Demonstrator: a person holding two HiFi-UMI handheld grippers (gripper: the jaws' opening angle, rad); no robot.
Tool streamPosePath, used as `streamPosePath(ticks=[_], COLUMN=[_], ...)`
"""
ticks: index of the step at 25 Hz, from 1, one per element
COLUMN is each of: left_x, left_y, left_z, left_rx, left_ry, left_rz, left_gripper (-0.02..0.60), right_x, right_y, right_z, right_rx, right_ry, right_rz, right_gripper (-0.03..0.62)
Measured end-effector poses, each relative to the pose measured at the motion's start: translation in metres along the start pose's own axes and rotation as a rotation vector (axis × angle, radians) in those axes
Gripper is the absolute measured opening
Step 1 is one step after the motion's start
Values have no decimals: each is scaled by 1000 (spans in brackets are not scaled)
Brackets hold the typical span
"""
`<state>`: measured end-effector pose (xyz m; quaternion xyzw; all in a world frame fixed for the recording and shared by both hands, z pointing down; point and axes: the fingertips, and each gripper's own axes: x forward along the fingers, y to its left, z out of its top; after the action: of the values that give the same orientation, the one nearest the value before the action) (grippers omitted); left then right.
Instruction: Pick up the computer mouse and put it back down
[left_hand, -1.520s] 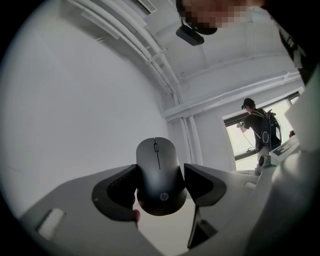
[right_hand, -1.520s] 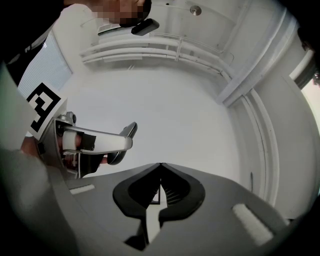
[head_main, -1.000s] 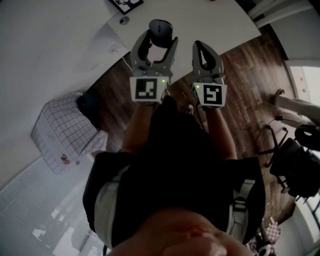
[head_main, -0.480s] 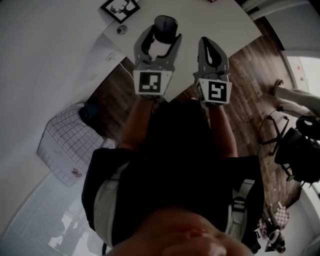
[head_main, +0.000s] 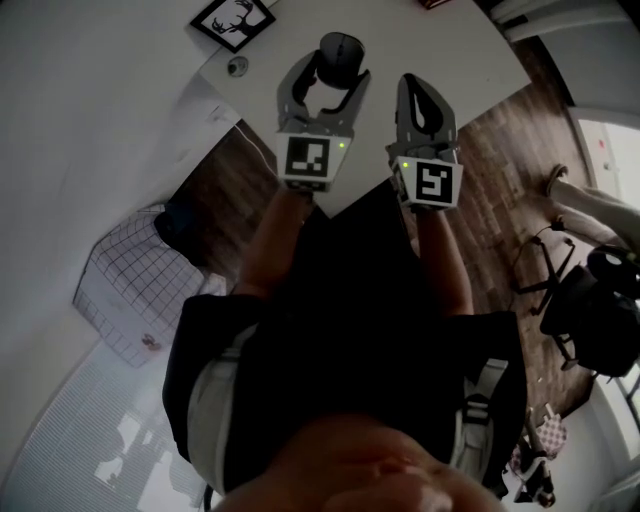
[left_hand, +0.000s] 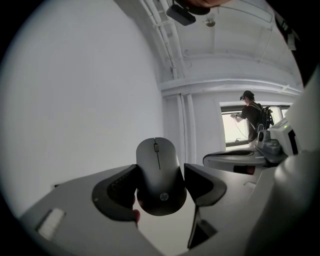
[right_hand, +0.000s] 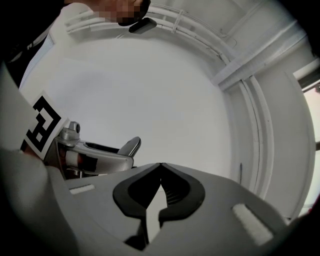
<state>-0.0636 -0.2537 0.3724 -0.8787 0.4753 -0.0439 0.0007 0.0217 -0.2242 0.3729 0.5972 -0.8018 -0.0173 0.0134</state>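
Note:
A dark grey computer mouse (left_hand: 160, 175) sits between the jaws of my left gripper (left_hand: 160, 184), both pads pressing its sides, its scroll wheel pointing away from me. From the head view the mouse (head_main: 340, 50) is held over the white table (head_main: 455, 40) by the left gripper (head_main: 333, 68). My right gripper (head_main: 417, 82) hovers just to its right over the table's near edge. In the right gripper view its jaws (right_hand: 160, 165) meet at the tips with nothing between them.
A framed deer picture (head_main: 232, 20) and a small round object (head_main: 237, 66) lie at the table's left corner. On the wooden floor, a checked box (head_main: 140, 280) stands left and an office chair (head_main: 590, 310) right. A person (left_hand: 251, 117) stands by a far window.
Both grippers have moved forward, further over the table. The mouse stays clamped in the left gripper, and the right gripper stays shut.

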Motion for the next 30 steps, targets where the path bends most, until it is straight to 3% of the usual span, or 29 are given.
streamPosePath(ticks=[16,30], left_x=[128,189], left_y=[-31,-45], left_z=[-124,-248], left_rx=[9,19], left_ry=[319,649], left_rz=[-53,-117], left_gripper=[298,298], right_x=[36,50], right_y=[-100,-141], right_z=[-63,-102], right_rx=[45,98], right_ry=[108,164], right_rz=[-19,-21], right_gripper=[14,14])
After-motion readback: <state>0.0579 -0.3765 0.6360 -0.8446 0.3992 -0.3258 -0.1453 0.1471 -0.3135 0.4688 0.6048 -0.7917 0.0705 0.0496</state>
